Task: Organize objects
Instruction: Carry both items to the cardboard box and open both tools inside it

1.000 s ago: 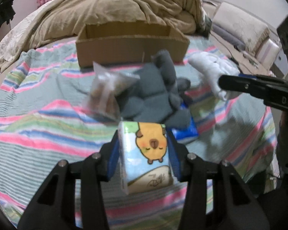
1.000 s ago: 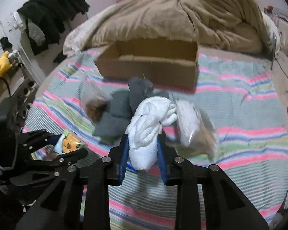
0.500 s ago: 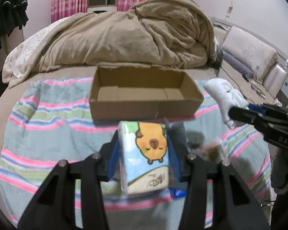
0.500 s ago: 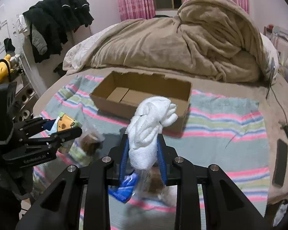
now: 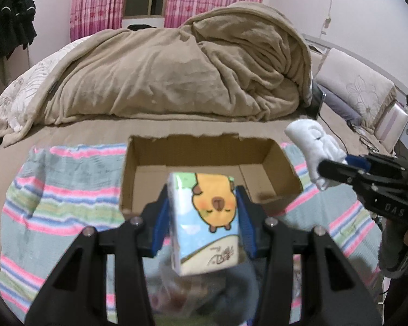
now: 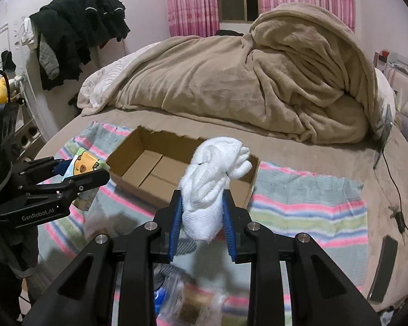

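Raised since a second ago: both grippers, lifted from the pile on the bed toward the cardboard box, with the pile dropped to the bottom edge of both views.

Bed [image 5: 68, 133]: brown sheet; a heaped tan duvet [image 5: 176, 76] is seen at the far side.

Striped blanket [image 5: 54, 203]: spread flat over the near part of the bed; the box and the loose items are carried on it.

Cardboard box [image 5: 272, 171]: open-topped, upright on the blanket, nothing seen inside in either view. No item is judged to be stowed yet.

Left gripper [image 5: 202, 214]: fingers closed narrowly on the tissue pack [image 5: 204, 222], a printed packet with a cartoon animal; it is held in the air just in front of the box's near wall.

Right gripper [image 6: 202, 212]: fingers closed on the white sock bundle [image 6: 212, 179], gripped at its lower half; it is held above the blanket near the box's right end, not yet over the opening.

Remaining pile [image 6: 187, 304]: blurred at the bottom of both views; a clear bag, something grey and something blue are made out, the rest cannot be told.

Progress: early. Two items are picked up and carried close to the box; both are still to be lowered in and released, and the pile is left to be collected afterwards.
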Tool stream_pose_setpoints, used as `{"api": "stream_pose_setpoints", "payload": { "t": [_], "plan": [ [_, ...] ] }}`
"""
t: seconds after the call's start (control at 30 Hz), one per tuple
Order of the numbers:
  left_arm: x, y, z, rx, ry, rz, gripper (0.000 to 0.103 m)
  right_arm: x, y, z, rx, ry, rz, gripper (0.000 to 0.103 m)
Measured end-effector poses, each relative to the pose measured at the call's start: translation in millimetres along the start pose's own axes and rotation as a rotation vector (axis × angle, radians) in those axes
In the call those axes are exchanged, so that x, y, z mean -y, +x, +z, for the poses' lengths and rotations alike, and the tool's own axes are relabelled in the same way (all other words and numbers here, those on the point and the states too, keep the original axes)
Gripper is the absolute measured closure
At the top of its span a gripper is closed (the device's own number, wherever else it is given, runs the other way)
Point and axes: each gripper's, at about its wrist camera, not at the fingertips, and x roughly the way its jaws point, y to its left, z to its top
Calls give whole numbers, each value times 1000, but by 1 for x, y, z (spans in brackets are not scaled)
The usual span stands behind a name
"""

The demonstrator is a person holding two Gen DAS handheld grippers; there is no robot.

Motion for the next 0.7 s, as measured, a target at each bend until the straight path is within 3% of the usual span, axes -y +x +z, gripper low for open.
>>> {"api": "stream_pose_setpoints", "payload": {
  "t": [0.43, 0.7],
  "plan": [
    [6, 72, 31, -46, -32, -41, 56, 26, 64, 15, -64, 39, 12, 74],
    [8, 114, 21, -131, -37, -32, 56, 30, 97, 8, -122, 57, 44, 73]
  ]
}}
